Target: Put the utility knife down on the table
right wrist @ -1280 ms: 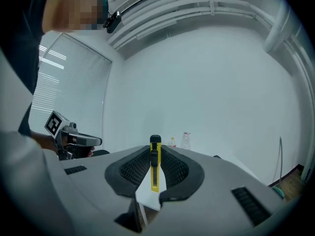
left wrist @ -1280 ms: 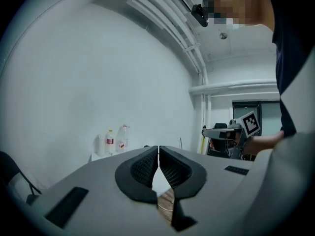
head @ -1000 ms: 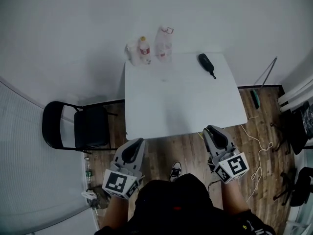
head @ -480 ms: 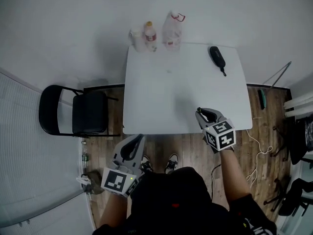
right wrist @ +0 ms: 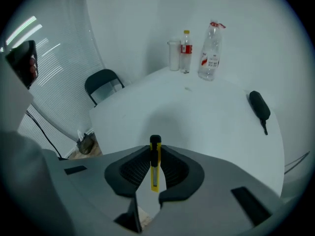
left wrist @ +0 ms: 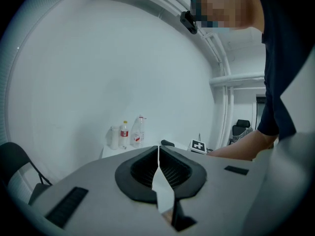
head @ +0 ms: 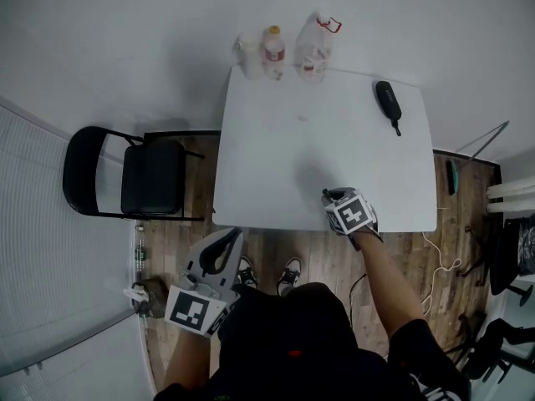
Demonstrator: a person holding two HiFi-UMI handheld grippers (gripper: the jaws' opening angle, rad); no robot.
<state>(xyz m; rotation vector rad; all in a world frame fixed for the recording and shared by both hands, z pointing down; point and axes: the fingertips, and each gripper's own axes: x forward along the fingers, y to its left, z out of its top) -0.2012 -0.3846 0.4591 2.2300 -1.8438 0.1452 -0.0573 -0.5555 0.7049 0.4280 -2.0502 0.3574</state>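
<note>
Our right hand-held gripper [right wrist: 155, 154] clamps the yellow utility knife [right wrist: 155, 167] between its jaws. The worktop [head: 318, 153] edge is just below it. If we open now, the knife may fall to the floor [head: 276, 245]. Our left hand-held gripper [left wrist: 158, 154] is closed and empty.

Far ahead of right gripper [head: 333, 195]: cup [head: 248, 55], red-label bottle [head: 273, 51], clear bottle [head: 316, 48]. Ahead and to its right: black oblong object [head: 388, 100]. Well to its left: black folding chair [head: 125, 182].

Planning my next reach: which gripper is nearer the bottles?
Right. The right gripper, holding the utility knife, is over the table's near edge, facing the bottles; the left gripper hangs off the table, above the floor.
</note>
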